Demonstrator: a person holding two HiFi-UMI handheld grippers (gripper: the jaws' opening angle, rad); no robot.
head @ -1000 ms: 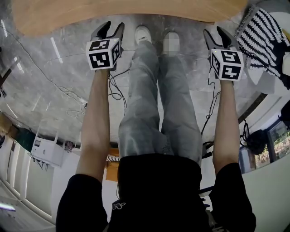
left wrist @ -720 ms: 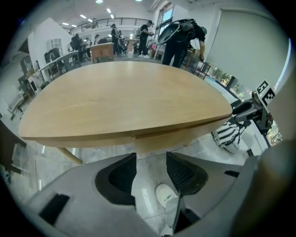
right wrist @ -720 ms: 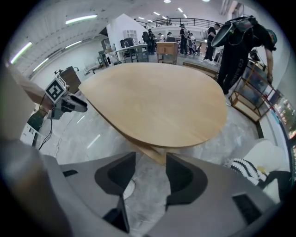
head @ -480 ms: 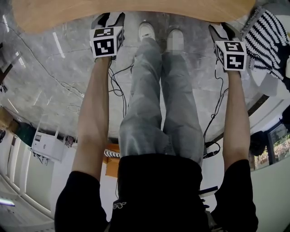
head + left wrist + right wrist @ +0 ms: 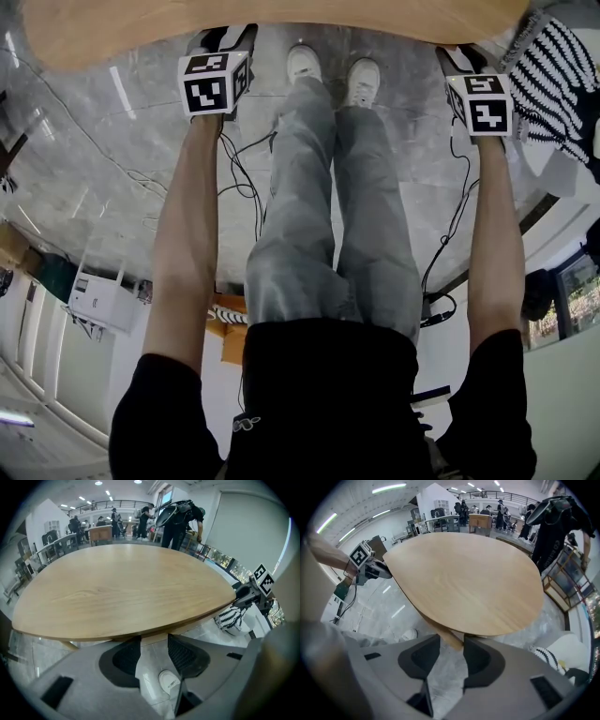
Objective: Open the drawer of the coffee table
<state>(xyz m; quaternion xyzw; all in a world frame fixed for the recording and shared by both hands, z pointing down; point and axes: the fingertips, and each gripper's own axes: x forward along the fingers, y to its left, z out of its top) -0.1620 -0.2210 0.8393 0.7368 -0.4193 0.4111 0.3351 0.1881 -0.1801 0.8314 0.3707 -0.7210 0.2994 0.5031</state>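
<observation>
The coffee table's pale wooden top point(image 5: 272, 23) runs along the upper edge of the head view. Both grippers point steeply down at its near rim. My left gripper point(image 5: 223, 37) sits at the left, its tips partly under the rim. In the left gripper view, my left gripper point(image 5: 153, 639) stands open, with a light wood drawer front point(image 5: 154, 637) showing below the rim between its jaws. My right gripper point(image 5: 459, 56) is at the rim's right. My right gripper point(image 5: 451, 640) has its jaws closing, a wooden strip point(image 5: 449, 637) under the top lying between them, not visibly pressed.
A black-and-white striped cloth thing point(image 5: 551, 80) lies on the floor right of the table. The person's white shoes point(image 5: 302, 64) stand by the rim between the grippers. Cables point(image 5: 246, 164) trail over the grey marble floor. People stand far behind the table point(image 5: 180, 520).
Both grippers have moved toward the table's rim and lower, so their tips now sit at or under the edge. The right gripper has rolled a little.
</observation>
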